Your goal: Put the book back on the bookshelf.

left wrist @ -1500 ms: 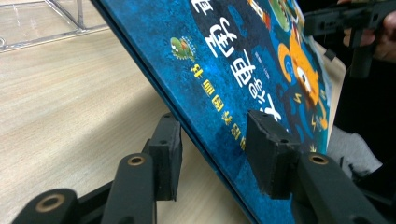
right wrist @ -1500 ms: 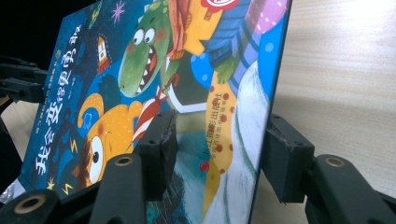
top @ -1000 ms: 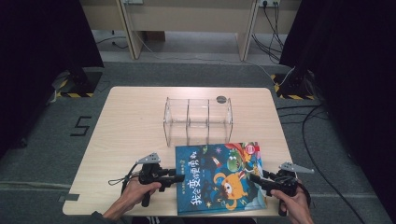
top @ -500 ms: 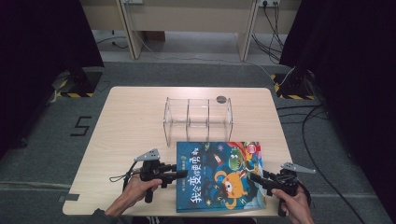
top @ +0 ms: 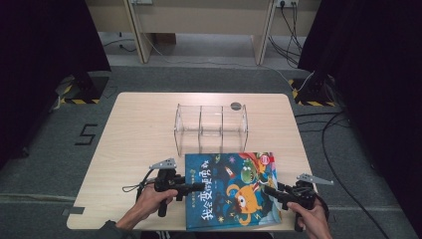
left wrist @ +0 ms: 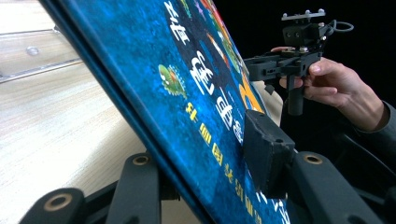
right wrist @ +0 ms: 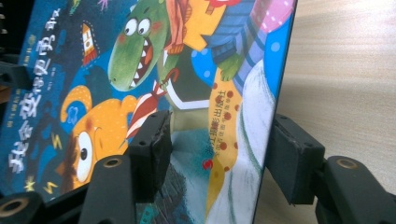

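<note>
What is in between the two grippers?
The picture book lies between the left gripper and the right gripper; each grips one side edge, as the high view shows.

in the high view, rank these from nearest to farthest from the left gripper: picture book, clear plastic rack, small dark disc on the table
1. Picture book: right at the left gripper, its jaws at the book's left edge.
2. Clear plastic rack: beyond the book, mid-table.
3. Small dark disc: behind the rack, toward the far edge.

Blue book cover with orange monster, green dinosaur, white lettering.
</note>
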Motion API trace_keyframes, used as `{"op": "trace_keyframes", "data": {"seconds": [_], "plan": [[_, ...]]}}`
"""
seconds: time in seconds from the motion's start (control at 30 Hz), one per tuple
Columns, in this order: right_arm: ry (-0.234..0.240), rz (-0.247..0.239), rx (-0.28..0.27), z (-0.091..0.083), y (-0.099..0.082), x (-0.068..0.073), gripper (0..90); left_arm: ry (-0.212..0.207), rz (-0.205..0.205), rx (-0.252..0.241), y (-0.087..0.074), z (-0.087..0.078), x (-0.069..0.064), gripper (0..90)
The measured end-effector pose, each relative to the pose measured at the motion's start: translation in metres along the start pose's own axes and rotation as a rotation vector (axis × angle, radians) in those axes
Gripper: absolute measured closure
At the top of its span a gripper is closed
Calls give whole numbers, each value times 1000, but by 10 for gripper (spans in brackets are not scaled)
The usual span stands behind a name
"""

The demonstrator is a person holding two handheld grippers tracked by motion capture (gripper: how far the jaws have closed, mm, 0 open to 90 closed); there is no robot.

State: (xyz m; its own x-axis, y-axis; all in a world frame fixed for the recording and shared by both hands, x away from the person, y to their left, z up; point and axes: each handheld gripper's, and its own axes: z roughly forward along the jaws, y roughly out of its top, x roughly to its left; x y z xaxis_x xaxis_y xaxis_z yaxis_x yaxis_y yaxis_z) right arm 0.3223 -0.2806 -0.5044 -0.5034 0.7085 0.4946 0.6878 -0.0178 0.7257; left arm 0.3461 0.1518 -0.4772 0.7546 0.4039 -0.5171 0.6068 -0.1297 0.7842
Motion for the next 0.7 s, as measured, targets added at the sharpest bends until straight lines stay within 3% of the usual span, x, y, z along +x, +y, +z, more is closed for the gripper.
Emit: {"op": "trace_keyframes", "data": {"seconds": [0.1,0.17,0.23,0.33,0.5,0.7], "plan": [[-37,-37,14,2,0,1,383,11,-6,1,3,0,-5,592],[-48,-33,31,2,0,3,367,17,-4,0,6,-1,-8,592],[-64,-74,15,2,0,3,371,21,-17,-2,8,-1,-11,592],[-49,-53,-14,-2,2,6,372,27,-35,-7,11,0,-12,589],[-54,-82,7,0,1,8,372,27,-12,-12,12,0,-15,589],[-61,-101,-15,-2,0,13,367,47,-17,-7,15,0,-20,587]]}}
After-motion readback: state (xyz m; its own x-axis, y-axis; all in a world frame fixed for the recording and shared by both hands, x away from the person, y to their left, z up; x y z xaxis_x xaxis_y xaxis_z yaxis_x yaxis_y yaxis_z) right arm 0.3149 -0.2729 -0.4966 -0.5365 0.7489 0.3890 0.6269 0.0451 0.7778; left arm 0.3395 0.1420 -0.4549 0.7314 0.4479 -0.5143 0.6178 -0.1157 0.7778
